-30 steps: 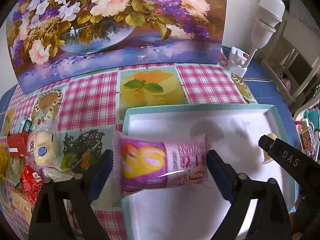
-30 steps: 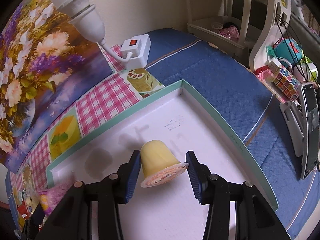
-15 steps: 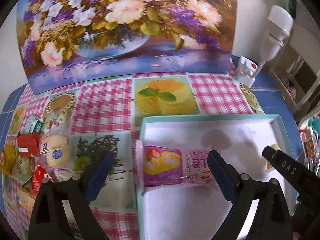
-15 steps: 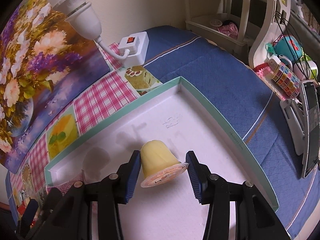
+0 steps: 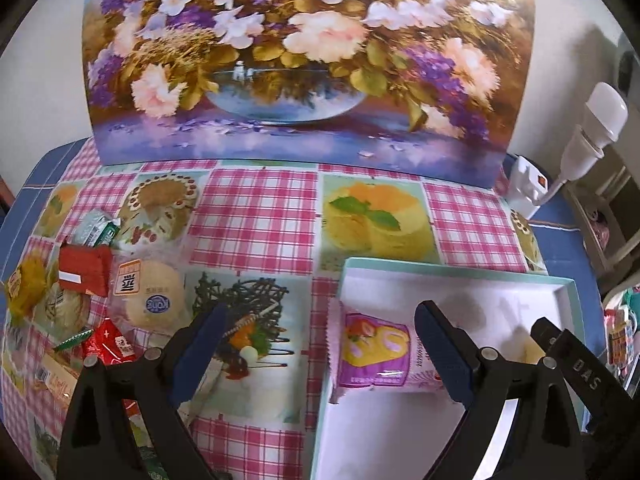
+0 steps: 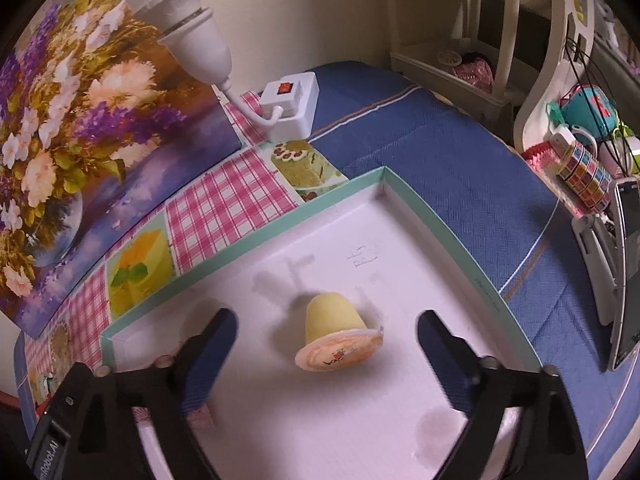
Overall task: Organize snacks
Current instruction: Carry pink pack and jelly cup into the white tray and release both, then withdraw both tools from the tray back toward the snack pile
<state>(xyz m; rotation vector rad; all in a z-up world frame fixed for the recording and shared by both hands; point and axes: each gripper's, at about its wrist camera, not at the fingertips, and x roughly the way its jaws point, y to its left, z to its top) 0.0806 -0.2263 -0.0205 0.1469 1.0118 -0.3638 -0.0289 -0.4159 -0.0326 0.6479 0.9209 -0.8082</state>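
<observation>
A white tray with a teal rim lies on the checked cloth. A pink snack packet rests at its left end. My left gripper hangs open above it, straddling the tray's left edge and touching nothing. A yellow jelly cup lies on its side on the tray floor. My right gripper has its jaws opening wide to either side of the cup, with neither pad on it. In the left wrist view the cup shows behind one right gripper finger.
Loose snacks are heaped on the cloth left of the tray: a red packet, a round bun packet and others. A flower picture stands at the back. A white switch box with a lamp and a phone stand are nearby.
My right gripper has opened and let go of the jelly cup, which now lies on the tray. My left gripper has drawn back and up from the pink packet, toward the left.
</observation>
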